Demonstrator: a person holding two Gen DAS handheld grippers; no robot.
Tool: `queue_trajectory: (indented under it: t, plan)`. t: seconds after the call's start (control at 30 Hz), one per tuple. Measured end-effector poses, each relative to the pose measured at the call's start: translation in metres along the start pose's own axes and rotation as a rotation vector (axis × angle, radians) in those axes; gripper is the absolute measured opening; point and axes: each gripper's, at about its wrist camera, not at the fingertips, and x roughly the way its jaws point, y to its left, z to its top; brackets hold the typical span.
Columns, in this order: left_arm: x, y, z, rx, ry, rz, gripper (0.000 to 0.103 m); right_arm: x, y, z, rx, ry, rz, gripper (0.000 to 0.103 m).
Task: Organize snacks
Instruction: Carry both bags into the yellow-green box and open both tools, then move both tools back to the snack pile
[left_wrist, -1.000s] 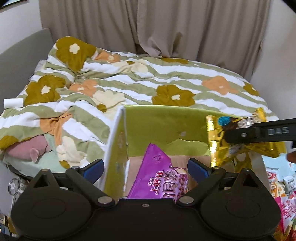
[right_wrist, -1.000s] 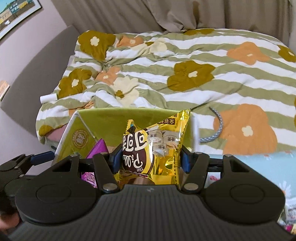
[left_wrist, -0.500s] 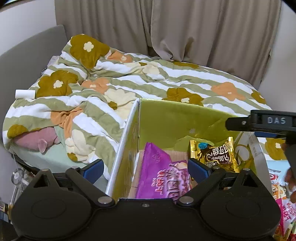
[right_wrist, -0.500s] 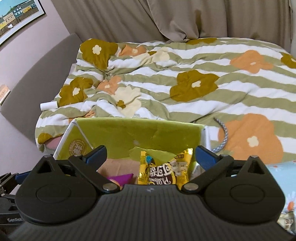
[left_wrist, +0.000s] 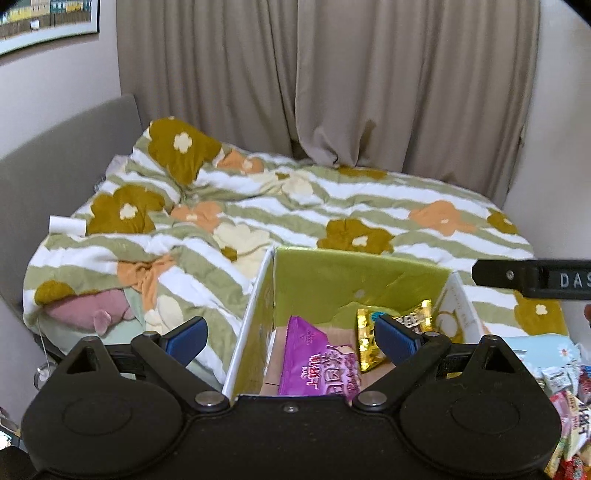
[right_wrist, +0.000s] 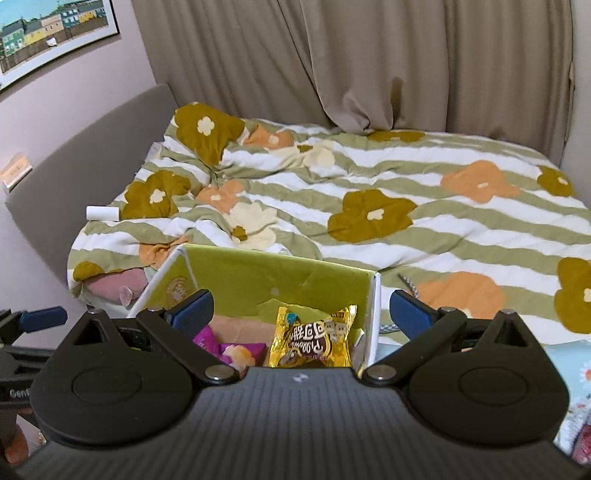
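Where gripper (right_wrist: 300, 308) bodies intrude, box (right_wrist: 273, 278) front hidden, purple packet (left_wrist: 319, 369) cut off

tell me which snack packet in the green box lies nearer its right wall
The gold packet: it lies by the box's right wall, while the purple packet lies toward the left.

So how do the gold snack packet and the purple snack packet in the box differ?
The gold packet is shiny foil with a brown printed panel; the purple packet is plain purple with pink lettering. The gold packet sits toward the right side of the box, the purple packet toward the left. In the left wrist view the purple packet looks larger, though it lies nearer the camera. Both rest inside the green-lined box, free of either gripper.
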Motion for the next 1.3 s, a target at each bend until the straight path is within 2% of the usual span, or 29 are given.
queue_trajectory:
  t: [0.17,0.37,0.53,0.73,1.0,1.3]
  plan:
    - [-0.033,-0.013,-0.008,0.031,-0.048,-0.005,0.099,-0.047,0.006,-0.017,-0.02,-0.047,-0.029,0.103]
    - [-0.064,-0.039,-0.027,0.07,-0.073,-0.091,0.099,-0.105,-0.003,-0.05,0.015,-0.077,-0.085,0.103]
    - [-0.08,-0.075,-0.043,0.113,-0.069,-0.175,0.099,-0.144,-0.03,-0.078,0.087,-0.089,-0.143,0.103]
    - [-0.091,-0.123,-0.07,0.174,-0.05,-0.228,0.099,-0.183,-0.083,-0.111,0.143,-0.112,-0.199,0.103]
    - [-0.078,-0.192,-0.097,0.18,0.004,-0.238,0.099,-0.2,-0.158,-0.148,0.187,-0.055,-0.197,0.103]
    - [-0.03,-0.26,-0.105,0.283,0.064,-0.248,0.098,-0.188,-0.231,-0.179,0.269,0.053,-0.136,0.103]
